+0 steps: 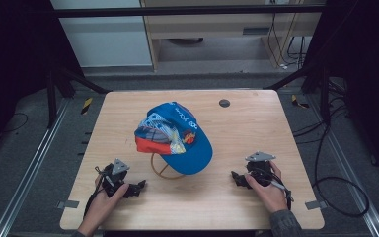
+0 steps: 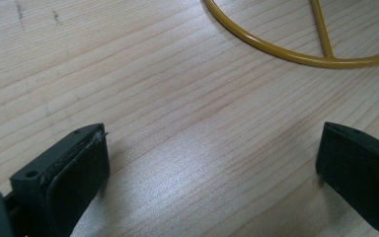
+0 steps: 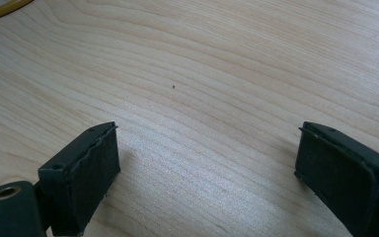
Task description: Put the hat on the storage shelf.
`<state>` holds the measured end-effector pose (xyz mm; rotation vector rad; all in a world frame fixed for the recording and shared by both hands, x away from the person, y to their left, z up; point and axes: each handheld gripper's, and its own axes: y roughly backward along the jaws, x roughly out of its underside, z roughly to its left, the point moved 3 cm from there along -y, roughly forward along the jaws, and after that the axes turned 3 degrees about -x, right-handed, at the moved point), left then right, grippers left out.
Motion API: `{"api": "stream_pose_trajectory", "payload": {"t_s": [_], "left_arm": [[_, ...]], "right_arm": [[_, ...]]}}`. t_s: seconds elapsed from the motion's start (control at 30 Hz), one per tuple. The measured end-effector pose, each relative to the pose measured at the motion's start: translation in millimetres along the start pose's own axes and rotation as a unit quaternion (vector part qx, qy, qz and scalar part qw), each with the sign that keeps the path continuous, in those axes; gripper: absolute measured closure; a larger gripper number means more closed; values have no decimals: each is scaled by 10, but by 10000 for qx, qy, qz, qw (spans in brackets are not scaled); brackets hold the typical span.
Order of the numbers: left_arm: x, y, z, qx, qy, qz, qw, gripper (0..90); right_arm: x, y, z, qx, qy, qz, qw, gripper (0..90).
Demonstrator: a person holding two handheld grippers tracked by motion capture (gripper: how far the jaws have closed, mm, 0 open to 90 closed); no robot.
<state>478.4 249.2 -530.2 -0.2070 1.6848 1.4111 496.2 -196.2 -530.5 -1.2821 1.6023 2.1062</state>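
We find the blue cap [image 1: 176, 138] on its yellow wire stand [image 2: 296, 52], between and beyond both tongs. Left gripper [image 1: 137, 187] and right gripper [image 1: 237, 177] rest wide-jawed, empty, on the table [image 1: 256, 128].

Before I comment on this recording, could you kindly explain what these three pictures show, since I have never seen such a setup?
No robot here: a person sits at a wooden table, holding a hand-operated gripper in each hand. The high view looks down from above; the left gripper and right gripper rest near the table's front edge. The other two pictures come from cameras riding on each gripper, looking past its black fingers at the tabletop. Both grippers are open and hold nothing. In the middle a blue cap sits on a yellow wire stand, whose ring base also appears in the left gripper view.
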Motion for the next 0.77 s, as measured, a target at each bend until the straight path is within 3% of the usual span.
{"api": "stream_pose_trajectory", "payload": {"t_s": [0.77], "left_arm": [[-1, -1, -1, 13, -6, 3, 10000, 0]], "right_arm": [[32, 6, 20, 174, -138, -66, 9997, 73]]}}
